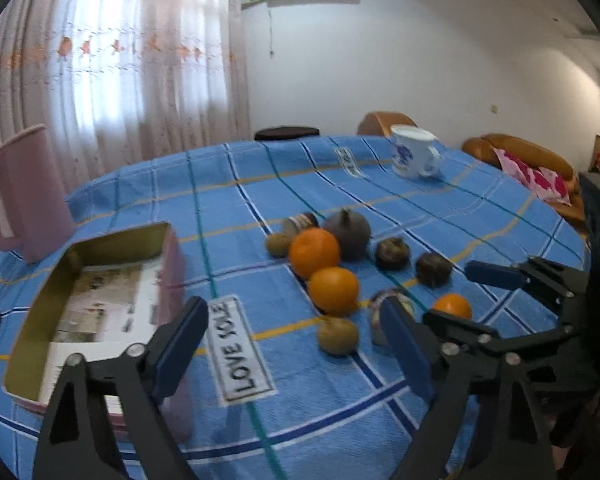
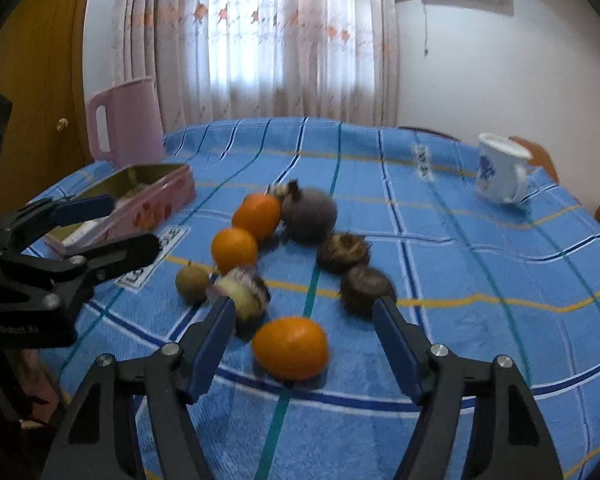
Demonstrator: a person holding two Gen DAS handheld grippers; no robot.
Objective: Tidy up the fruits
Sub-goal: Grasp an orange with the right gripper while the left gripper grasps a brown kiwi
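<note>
3 oranges [image 2: 290, 347], both grippers [image 2: 304, 312] open.

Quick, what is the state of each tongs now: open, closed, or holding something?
Left tongs: open, holding nothing.
Right tongs: open, nothing gripped; an orange lies between the tips.

Fruits [image 2: 260, 264] lie mid-table [image 2: 500, 280], tin [image 2: 156, 200] left, mug [image 2: 500, 172] behind right.
</note>
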